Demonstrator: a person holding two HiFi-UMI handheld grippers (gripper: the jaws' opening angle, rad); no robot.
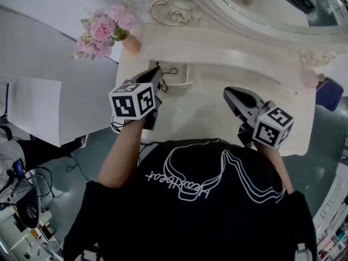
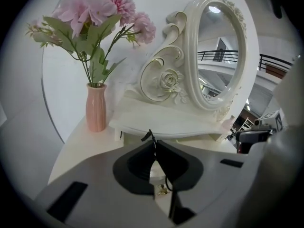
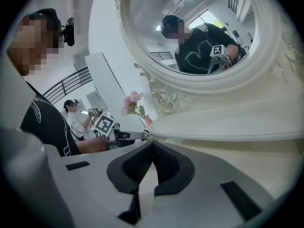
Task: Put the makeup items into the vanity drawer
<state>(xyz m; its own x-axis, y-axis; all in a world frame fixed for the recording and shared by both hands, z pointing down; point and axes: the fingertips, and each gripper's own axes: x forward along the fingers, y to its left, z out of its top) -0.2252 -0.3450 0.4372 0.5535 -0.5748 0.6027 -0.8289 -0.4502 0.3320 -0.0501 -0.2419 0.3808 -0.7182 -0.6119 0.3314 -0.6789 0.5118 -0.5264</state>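
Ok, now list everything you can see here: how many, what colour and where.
vanity table: one, cream, in front of the person
raised shelf: one, cream, along the table's back
mirror: one, oval, carved cream frame, above the shelf
vase: one, pink, table's back left corner
flowers: one bunch, pink, in the vase
small drawer: one, cream, open under the shelf's left end
thin cord: one, black, with a small gold piece
T-shirt: one, black, on the person
left hand-held gripper: grey, shut on the thin cord, by the small drawer
right hand-held gripper: grey, shut, empty, over the table's right side
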